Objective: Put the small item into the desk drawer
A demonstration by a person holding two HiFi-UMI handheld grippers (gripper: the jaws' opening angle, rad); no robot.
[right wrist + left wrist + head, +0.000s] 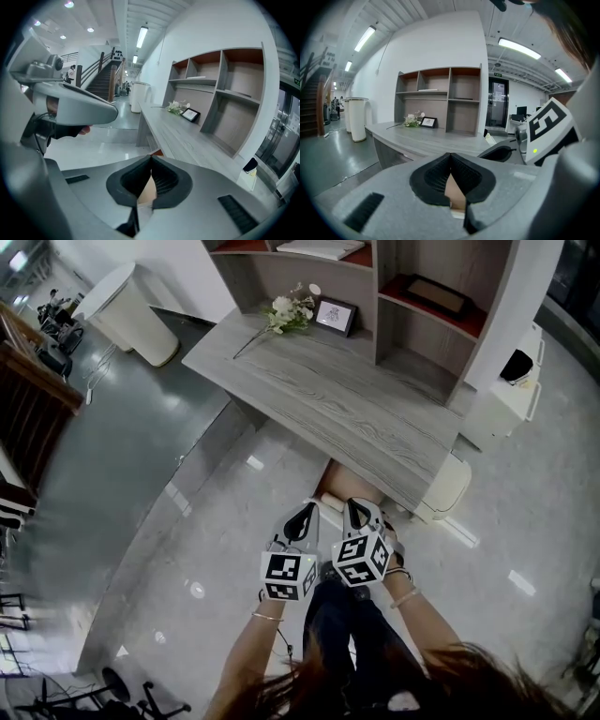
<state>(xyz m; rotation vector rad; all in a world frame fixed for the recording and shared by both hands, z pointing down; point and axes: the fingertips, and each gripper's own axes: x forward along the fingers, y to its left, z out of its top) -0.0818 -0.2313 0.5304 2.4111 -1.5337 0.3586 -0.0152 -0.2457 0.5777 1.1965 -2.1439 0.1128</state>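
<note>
I hold both grippers side by side just in front of the grey wood desk (356,404), low and near its front edge. My left gripper (303,515) has its jaws closed tip to tip, and in its own view (450,157) nothing sits between them. The right gripper (359,510) is shut too, its pads meeting with nothing held (151,160). Under the desk's edge, just ahead of both tips, a tan surface (349,486) shows; I cannot tell whether it is a drawer. No small item is in sight in any view.
On the desk's far end lie a bunch of white flowers (289,310) and a small framed picture (336,315). An open shelf unit (422,296) rises behind the desk. A tall white bin (131,315) stands at the left, a low white cabinet (511,395) at the right.
</note>
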